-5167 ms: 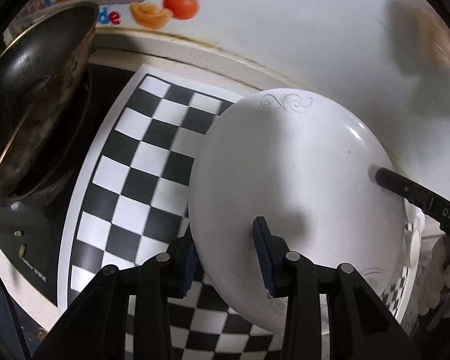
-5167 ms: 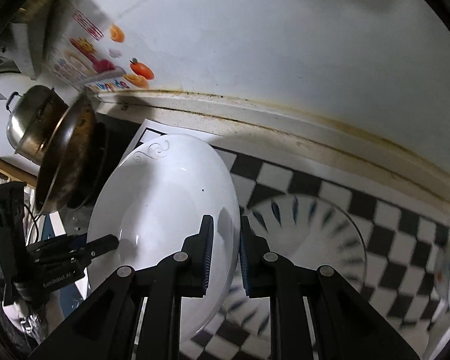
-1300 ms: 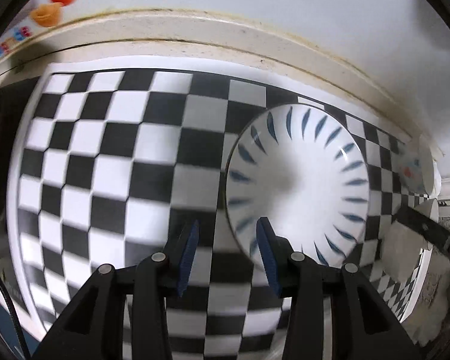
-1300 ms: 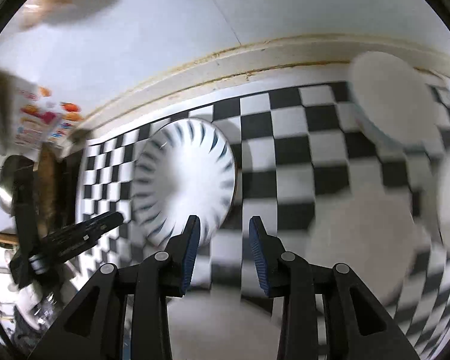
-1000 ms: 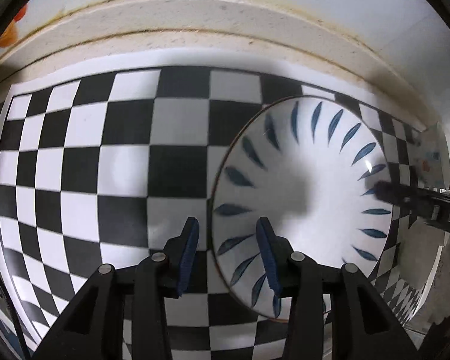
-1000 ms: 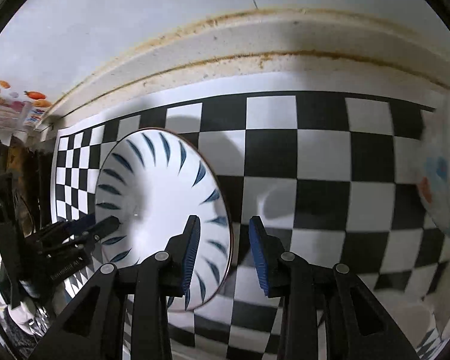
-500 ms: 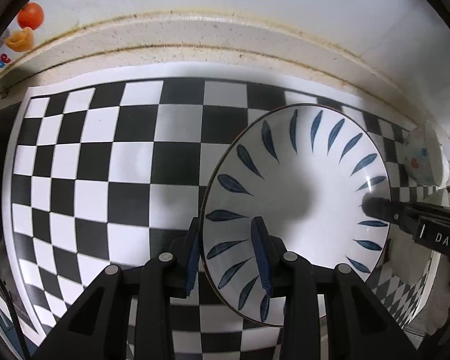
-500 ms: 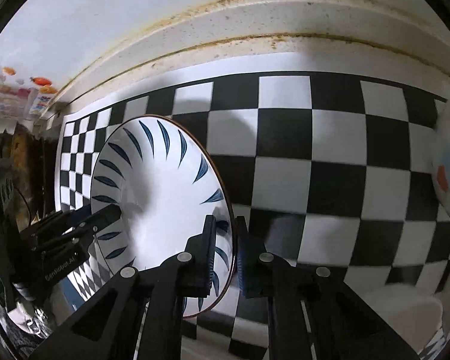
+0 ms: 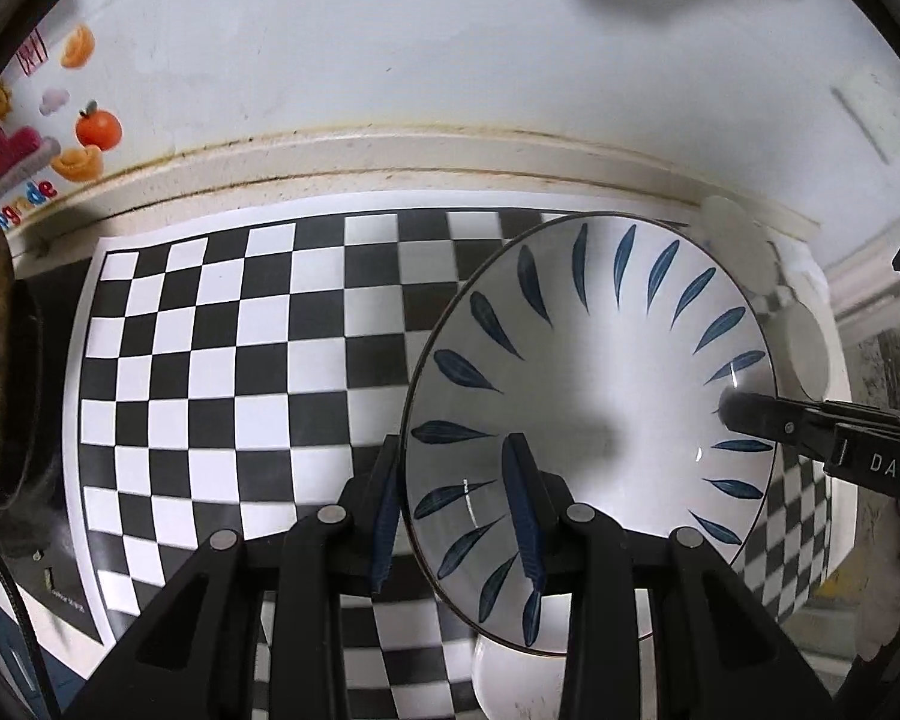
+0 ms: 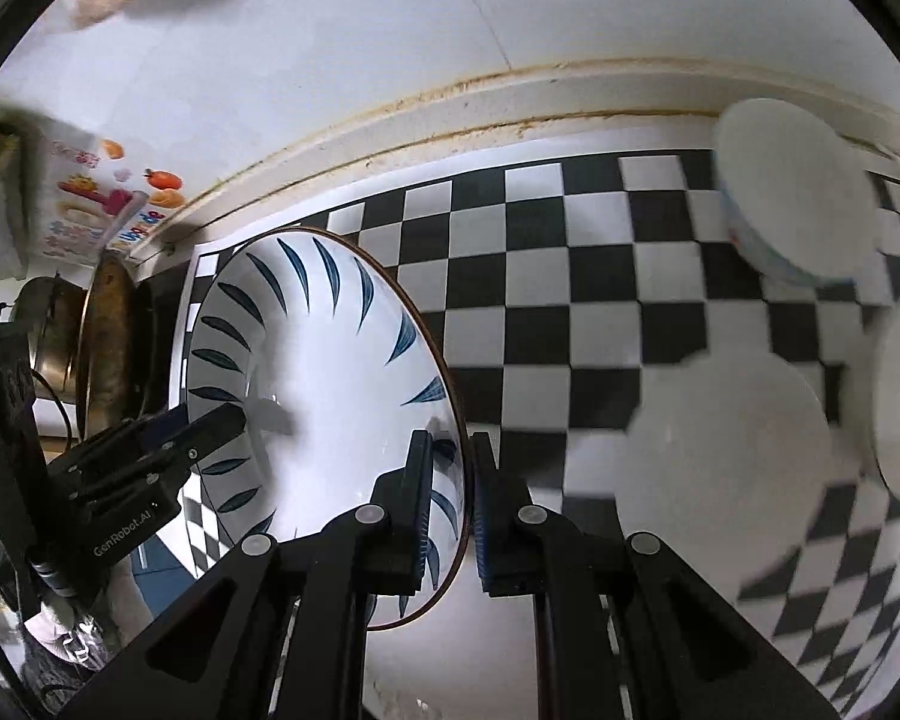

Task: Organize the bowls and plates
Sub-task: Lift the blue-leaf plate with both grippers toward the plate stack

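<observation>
Both grippers, left (image 9: 456, 507) and right (image 10: 450, 501), clamp opposite rims of the leaf-patterned plate (image 9: 594, 396); uneven pull could slip it onto the white bowl (image 10: 732, 456) at 3 o'clock.

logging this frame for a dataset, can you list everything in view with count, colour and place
leaf-pattern plate: 1, white with blue leaf strokes, held tilted above the mat, a claw on each side of its rim
checkered mat: 1, black and white, on the counter against the wall
white bowls: at least 3, white, blurred, on the right part of the mat; one lies under the plate
pan: 1, dark brownish, at the far left beside the mat
metal pot: 1, steel, behind the pan
wall sticker: 1, orange and red fruit shapes, on the white wall at left
left claw: 1, black with blue pads, shut on the plate's rim
right claw: 1, black with blue pads, shut on the opposite rim
</observation>
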Demonstrator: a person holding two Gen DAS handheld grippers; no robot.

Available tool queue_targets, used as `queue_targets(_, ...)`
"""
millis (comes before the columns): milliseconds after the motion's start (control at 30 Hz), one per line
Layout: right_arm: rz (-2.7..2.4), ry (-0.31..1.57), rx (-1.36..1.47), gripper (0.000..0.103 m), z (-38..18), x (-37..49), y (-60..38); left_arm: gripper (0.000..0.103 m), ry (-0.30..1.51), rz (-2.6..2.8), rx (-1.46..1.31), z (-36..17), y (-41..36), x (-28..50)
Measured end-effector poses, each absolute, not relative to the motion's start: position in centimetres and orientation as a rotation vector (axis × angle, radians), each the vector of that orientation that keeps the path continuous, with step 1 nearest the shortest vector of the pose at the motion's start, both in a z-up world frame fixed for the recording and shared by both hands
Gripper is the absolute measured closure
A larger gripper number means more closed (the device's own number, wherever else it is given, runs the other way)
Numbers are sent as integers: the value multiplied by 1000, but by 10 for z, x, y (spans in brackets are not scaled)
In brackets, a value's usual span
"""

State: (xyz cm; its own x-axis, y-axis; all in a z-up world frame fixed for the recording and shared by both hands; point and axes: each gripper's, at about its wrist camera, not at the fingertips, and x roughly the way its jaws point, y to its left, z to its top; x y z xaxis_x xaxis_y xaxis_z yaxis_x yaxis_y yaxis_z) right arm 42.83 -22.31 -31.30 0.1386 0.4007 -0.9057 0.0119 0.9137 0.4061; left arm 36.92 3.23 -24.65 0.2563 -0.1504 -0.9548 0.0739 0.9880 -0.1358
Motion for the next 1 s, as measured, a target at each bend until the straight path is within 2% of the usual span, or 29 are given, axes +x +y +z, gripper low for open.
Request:
queue_targets(333,249,1379,393,89,-291,335,-244,73,1291,-218,-3,-241,6,316)
queue_targets(600,206,1435,436,89,-323,275,-251,73,1343,-261,37,-271,-11,280)
queue_targets(1000,167,1498,476,89,-363,243,-263,73,1426,-275,78,-305,-27,263)
